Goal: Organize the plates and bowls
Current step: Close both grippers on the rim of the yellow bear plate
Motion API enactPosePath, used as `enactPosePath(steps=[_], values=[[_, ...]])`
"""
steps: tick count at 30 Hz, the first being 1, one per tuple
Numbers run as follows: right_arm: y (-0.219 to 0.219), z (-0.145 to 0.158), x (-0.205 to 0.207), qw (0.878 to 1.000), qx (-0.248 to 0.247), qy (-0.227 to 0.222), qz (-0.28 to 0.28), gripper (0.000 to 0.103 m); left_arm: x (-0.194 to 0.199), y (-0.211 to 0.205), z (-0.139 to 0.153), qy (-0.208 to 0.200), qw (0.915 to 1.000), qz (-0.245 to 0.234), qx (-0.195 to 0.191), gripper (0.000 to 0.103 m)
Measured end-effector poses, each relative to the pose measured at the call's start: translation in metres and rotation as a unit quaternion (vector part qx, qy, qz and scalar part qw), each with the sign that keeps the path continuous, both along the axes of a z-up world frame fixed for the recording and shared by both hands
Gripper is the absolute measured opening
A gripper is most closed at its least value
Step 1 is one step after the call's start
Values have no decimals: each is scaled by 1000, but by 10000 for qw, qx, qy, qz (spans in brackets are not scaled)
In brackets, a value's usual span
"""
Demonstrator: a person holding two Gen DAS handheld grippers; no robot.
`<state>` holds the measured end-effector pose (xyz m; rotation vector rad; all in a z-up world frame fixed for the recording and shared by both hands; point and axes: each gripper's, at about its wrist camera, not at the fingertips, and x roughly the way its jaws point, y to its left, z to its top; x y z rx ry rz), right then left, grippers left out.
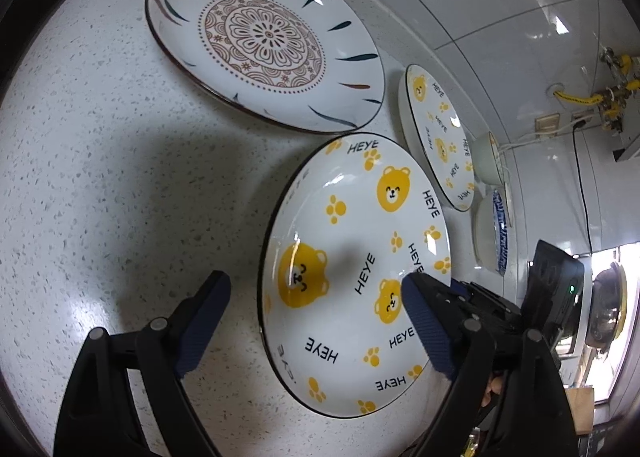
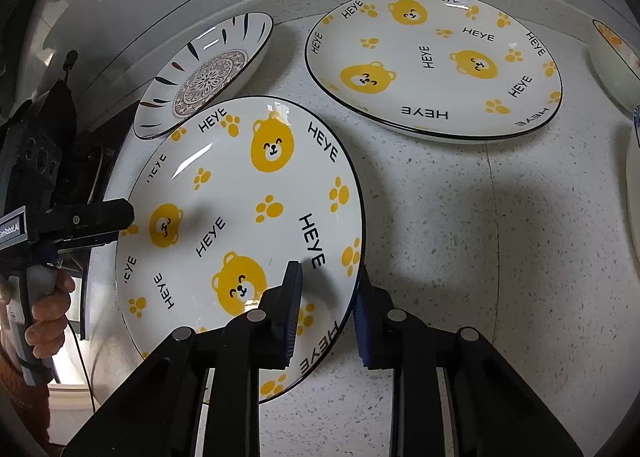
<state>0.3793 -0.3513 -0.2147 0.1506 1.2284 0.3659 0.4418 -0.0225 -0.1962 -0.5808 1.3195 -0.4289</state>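
Left wrist view: the left gripper (image 1: 316, 321) stands wide, holding nothing. The near bear plate (image 1: 356, 273) lies on the speckled counter (image 1: 100, 161), mostly between the two fingers; the finger at four o'clock overlaps the plate's far side, while the finger at seven o'clock is over bare counter, apart from the rim. Whether any pad touches the plate I cannot tell. At twelve o'clock lies the mandala plate (image 1: 264, 37); at two o'clock a second bear plate (image 1: 438, 137), and past it, at three o'clock, two bowls (image 1: 490, 197).

Right wrist view: the right gripper (image 2: 328, 317) is narrow, its jaws straddling the near bear plate (image 2: 240, 233) at the rim, one pad over the plate's face, the other just outside the edge. The plate fills the picture's centre-left. The second bear plate (image 2: 432, 65) lies at one o'clock, the mandala plate (image 2: 204, 73) at eleven. At nine o'clock a hand (image 2: 48, 317) holds the left gripper (image 2: 116, 213).
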Motion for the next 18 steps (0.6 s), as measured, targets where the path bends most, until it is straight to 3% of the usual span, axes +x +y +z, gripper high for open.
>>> enactPosePath(steps=[5,7,8,9,11,14,18], values=[[-6,-2,3,9998,153,56,73,20,-2,11,-2,82,9993,-104,-338,83],[-9,-3,4,9997,209,85,97,19,-2,12,-7,205,9991,-81,-358,61],[-10,-3,5,9996,237,107,110,19,-2,13,-12,358,9985,-63,-398,37],[-11,-3,5,9995,251,122,128,19,-2,18,-16,450,9981,94,-411,26],[-14,-3,5,9994,272,147,136,18,-3,23,-21,545,9976,169,-404,14],[-16,-3,5,9991,356,166,188,18,-6,31,-26,612,9966,302,-458,8],[-15,-3,6,9988,389,121,273,16,-11,32,-23,538,9970,354,-420,8]])
